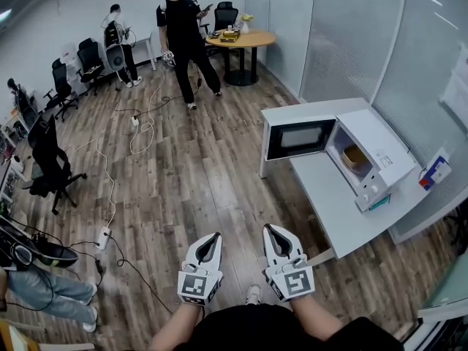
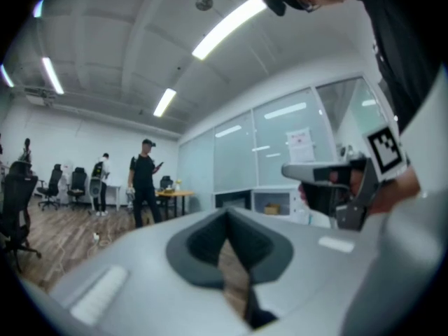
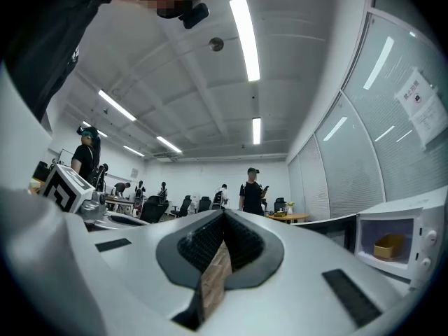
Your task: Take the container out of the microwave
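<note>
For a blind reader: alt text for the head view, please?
A white microwave stands open on a white table, a tan container inside. Nearer, the left gripper and right gripper, both shut, hover over wooden floor.

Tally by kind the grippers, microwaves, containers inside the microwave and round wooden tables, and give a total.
grippers: 2 (left gripper, right gripper)
microwave: 1
container: 1
round wooden table: 1
total: 5
</note>
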The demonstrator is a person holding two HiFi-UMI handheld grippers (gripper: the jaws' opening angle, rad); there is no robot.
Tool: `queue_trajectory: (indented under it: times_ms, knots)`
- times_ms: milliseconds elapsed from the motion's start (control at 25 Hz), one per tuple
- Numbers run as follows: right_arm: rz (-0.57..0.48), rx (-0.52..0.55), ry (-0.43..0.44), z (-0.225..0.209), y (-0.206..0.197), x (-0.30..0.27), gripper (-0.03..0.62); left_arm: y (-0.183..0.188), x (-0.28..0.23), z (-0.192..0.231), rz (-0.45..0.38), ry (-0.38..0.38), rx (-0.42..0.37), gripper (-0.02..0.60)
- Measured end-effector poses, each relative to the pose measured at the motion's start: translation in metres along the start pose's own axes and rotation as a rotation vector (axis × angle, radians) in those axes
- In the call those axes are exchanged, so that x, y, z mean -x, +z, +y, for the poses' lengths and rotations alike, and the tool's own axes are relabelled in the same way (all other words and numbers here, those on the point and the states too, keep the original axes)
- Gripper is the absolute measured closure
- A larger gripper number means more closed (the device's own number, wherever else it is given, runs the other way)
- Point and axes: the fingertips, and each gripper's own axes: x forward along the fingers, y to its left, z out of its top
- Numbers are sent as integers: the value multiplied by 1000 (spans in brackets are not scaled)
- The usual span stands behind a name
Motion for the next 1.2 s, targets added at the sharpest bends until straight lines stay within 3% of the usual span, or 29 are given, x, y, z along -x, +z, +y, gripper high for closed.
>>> queue_trajectory:
  times_ms: [280, 600, 880, 1200]
  knots:
    - [-27, -32, 14, -53, -1, -11, 595, 8, -55, -13, 3, -26, -1, 575]
    - [10, -19, -61, -104, -16, -17, 595, 7, -113, -27, 5, -97, -10, 577]
    - [-2, -21, -118, -144, -25, -47, 595, 10, -178, -1, -29, -121, 34, 577]
    - [-14, 1, -200, -198, -29, -110, 595, 27, -272, 17, -65, -242, -5, 575]
